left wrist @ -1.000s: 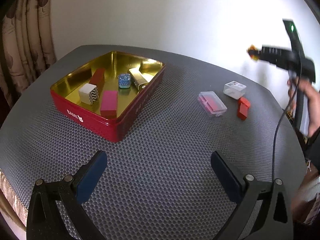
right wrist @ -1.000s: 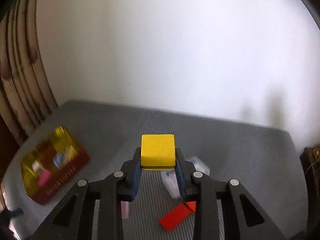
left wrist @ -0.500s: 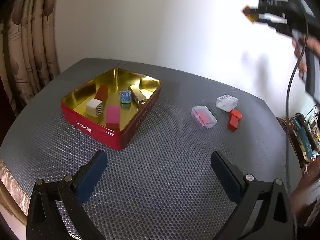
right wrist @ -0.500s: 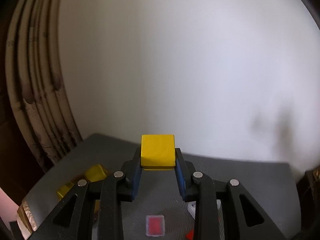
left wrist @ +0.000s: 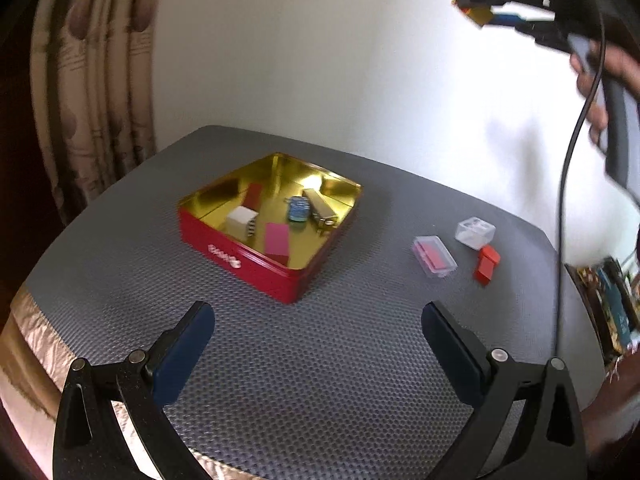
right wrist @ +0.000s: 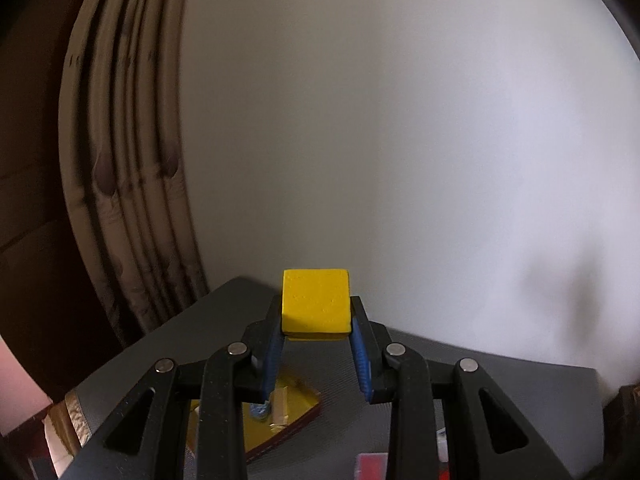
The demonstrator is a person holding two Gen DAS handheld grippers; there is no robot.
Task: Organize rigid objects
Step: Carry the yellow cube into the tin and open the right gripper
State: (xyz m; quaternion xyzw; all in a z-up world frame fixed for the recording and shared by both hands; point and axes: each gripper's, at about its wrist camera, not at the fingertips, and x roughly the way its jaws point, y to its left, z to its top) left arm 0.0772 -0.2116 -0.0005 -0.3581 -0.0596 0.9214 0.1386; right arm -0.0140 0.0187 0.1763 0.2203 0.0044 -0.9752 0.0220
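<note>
Left wrist view: left gripper (left wrist: 318, 320) low over the grey mat (left wrist: 320, 380), jaws spread wide, nothing btwn them. Ahead on the mat sits a red tin (left wrist: 256, 258), gold inside, lid off. In the tin: white box w/ striped side (left wrist: 241, 221), pink block (left wrist: 276, 238) at the near wall, dark red block (left wrist: 252, 195) leaning at the back left, small blue patterned thing (left wrist: 298, 208), gold bar (left wrist: 318, 205) beside it. Right of the tin, well apart from it: clear case w/ pink insert (left wrist: 434, 256), small clear box (left wrist: 475, 232) just behind it, red block (left wrist: 487, 264) near both. Top right, high above the table: right gripper (left wrist: 476, 6), blurred, gripping a yellow block (left wrist: 480, 14); the person's hand (left wrist: 600, 88) on its handle, black cable (left wrist: 572, 160) hanging down. Curtain (left wrist: 92, 80) at left, white wall behind.

Right wrist view: right gripper (right wrist: 316, 326) closed down on the yellow block (right wrist: 315, 306), blue pads (right wrist: 362, 354) pressed against both sides, block sticking up past the tips. Held up in the air, mostly wall behind. Below, btwn the gripper frames, part of the tin (right wrist: 296, 404) shows, gold floor w/ the blue thing (right wrist: 259, 410) and gold bar (right wrist: 280, 404). Lower right, a bit of the pink-insert case (right wrist: 372, 466), blurred. Curtain (right wrist: 128, 160) at left.
</note>
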